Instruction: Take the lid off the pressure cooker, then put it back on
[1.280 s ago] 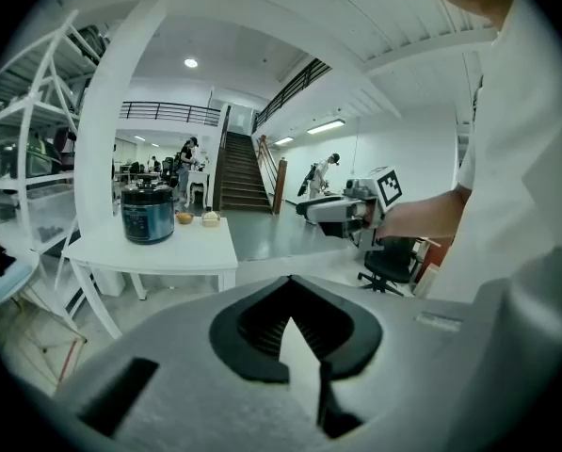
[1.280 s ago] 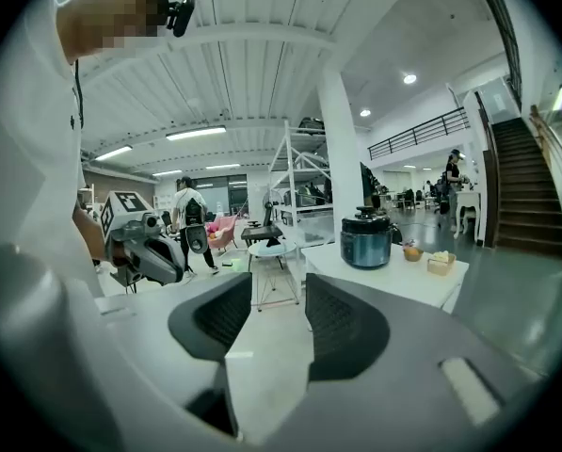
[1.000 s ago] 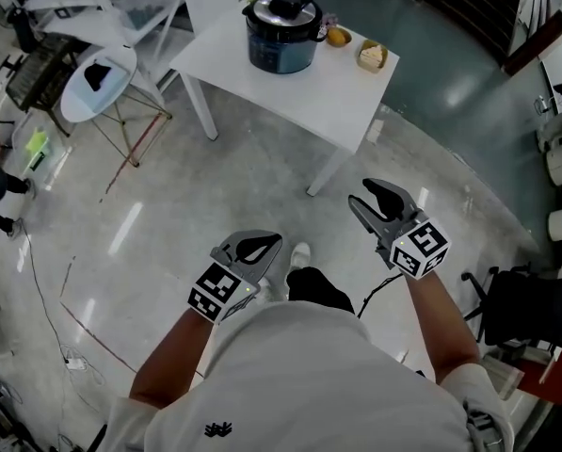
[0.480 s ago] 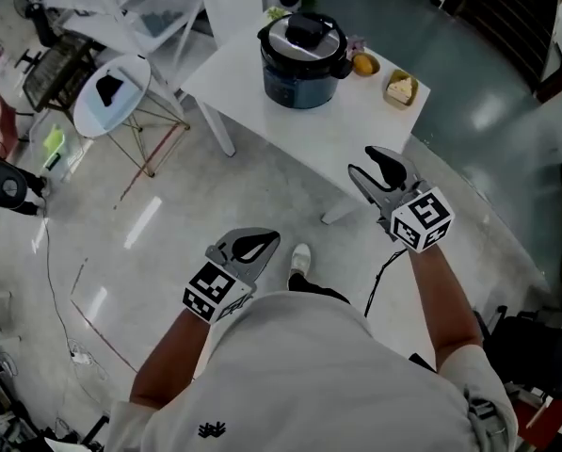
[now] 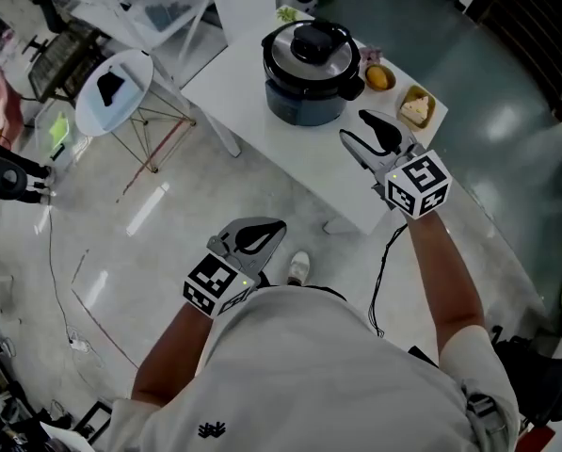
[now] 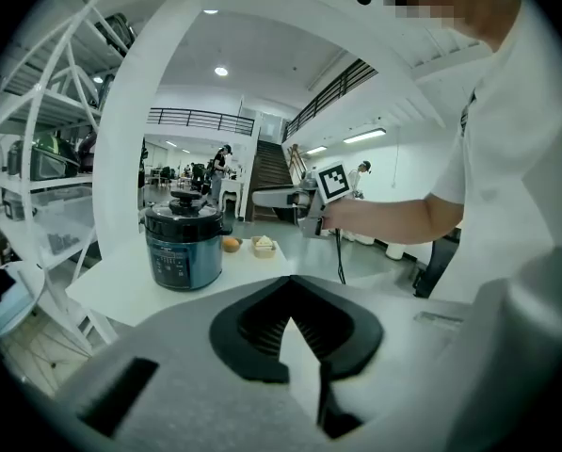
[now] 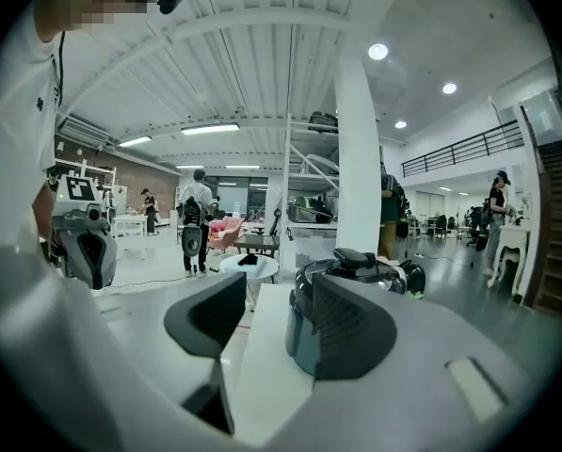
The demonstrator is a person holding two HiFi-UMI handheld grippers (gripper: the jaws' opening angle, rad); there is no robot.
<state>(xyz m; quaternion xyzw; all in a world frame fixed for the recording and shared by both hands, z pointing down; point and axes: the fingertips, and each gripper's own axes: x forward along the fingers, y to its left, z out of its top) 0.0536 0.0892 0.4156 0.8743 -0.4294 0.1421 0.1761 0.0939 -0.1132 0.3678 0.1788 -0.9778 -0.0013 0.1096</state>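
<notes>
In the upper middle of the head view, a dark blue pressure cooker [image 5: 307, 104] is seen standing on a white desk [image 5: 299, 156]. Its lid [image 5: 311, 53] is seated on top and carries a black knob at the centre. Just to the right of the cooker, an orange fruit [image 5: 378, 77] and a small dish of food [image 5: 415, 108] are set on the same desk.

The right gripper [image 5: 354, 127] is held above the desk, near the cooker's lower right side and apart from it. Its jaws are spread and have just been opening. Nothing is clamped between them. In the right gripper view, the cooker is seen beyond the gap, partly covered by the right-hand jaw.

At the lower centre-left of the head view, the left gripper [image 5: 273, 232] is held over the grey floor [image 5: 168, 205], well apart from the desk. Its jaws are brought together at the tips, and nothing is held in them. In the left gripper view, the cooker is seen at centre left, far beyond the jaws.

At the upper left, a round white side table [image 5: 120, 97] is seen. A white shoe [image 5: 299, 268] is visible on the floor just right of the left gripper.
</notes>
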